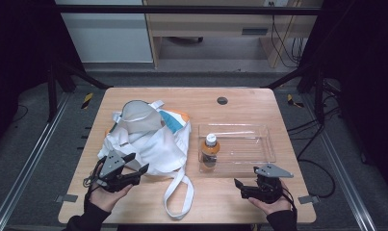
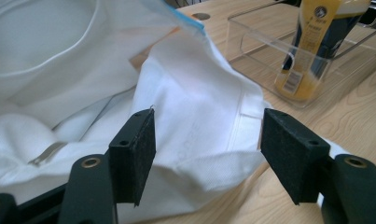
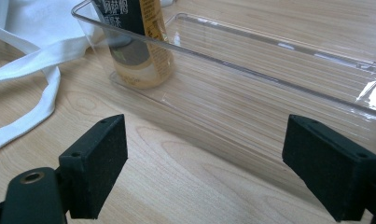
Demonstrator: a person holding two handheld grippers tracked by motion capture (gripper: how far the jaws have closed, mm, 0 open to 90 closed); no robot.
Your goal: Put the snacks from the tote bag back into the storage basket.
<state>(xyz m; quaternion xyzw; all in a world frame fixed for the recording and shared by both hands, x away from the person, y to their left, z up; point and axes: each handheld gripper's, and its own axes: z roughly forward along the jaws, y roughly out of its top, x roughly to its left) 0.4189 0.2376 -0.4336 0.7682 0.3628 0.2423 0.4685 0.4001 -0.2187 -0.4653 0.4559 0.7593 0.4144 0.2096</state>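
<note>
A white cloth tote bag [image 1: 148, 139] lies crumpled on the left half of the wooden table, mouth gaping toward the far side. My left gripper [image 1: 137, 162] is at the bag's near left corner, open. In the left gripper view the bag's hem [image 2: 195, 102] lies just ahead of the left gripper [image 2: 206, 140], and the pads do not touch it. A bottle [image 1: 210, 150] of orange drink with a white cap stands upright in the left end of a clear plastic tray [image 1: 249, 127]. My right gripper [image 1: 246, 177] rests open in front of the tray [image 3: 269, 79], holding nothing.
The bag's long strap [image 1: 177, 192] loops toward the table's near edge. A teal and orange item [image 1: 174, 118] pokes out beside the bag. A round cable hole [image 1: 222, 100] sits at the table's far middle. Black frame posts flank the table.
</note>
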